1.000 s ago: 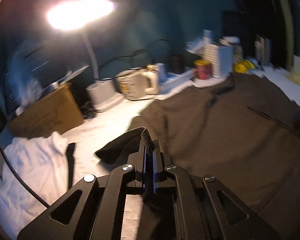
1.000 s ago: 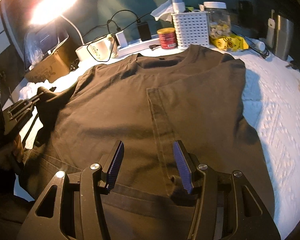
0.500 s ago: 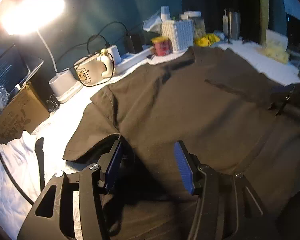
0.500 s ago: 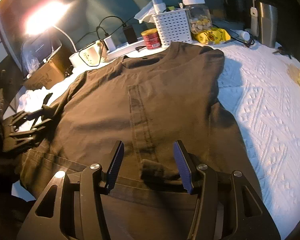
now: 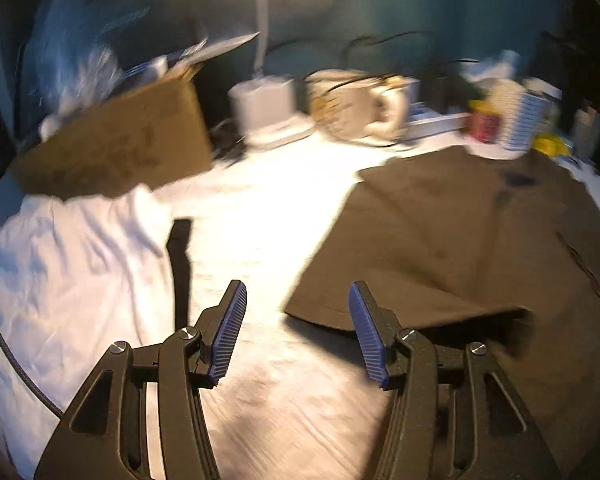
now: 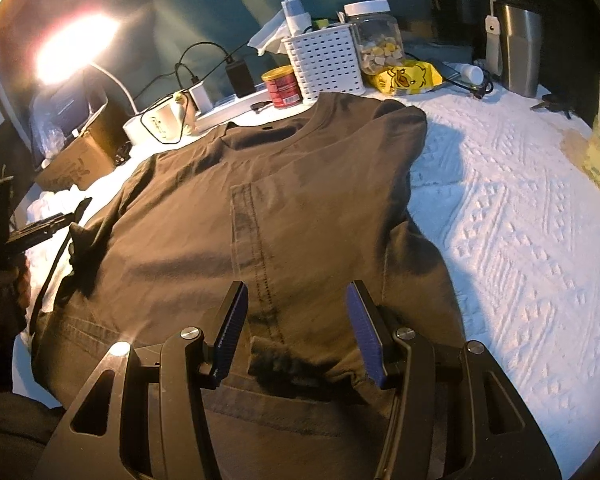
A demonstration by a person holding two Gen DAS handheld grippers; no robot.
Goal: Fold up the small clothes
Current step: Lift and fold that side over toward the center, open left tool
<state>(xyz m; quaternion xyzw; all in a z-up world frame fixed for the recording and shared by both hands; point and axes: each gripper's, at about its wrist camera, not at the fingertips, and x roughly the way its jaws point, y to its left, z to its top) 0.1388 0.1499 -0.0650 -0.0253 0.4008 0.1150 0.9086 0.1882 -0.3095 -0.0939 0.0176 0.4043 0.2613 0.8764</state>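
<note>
1. Left gripper: jaws stood apart, nothing between the blue pads; only the white textured cover showed under them. View was motion-blurred.
2. Right gripper: jaws apart, no grip. It hovered over the lower middle of the brown T-shirt, with a small bunched tuck of fabric sitting between the fingers but not pinched.
3. Brown T-shirt lay spread flat on the white cover, collar toward the far clutter, hem nearest the right gripper. Its right side was already folded inward, the sleeve's stitched hem running down the middle. The left sleeve lay flat just beside the left gripper's right finger, untouched.
4. Handling, judged: light, soft, limp cotton; not fragile, not slippery on the textured cover. It will sag and wrinkle if lifted by one point.
5. Where to take hold, judged: pinch the left sleeve edge or shoulder plus the left hem corner, two points together, then carry them across.
6. Further out: crumpled white cloth at left, cardboard box, mug, white basket, red can, lamp. A hand held the left gripper at the shirt's left side.
</note>
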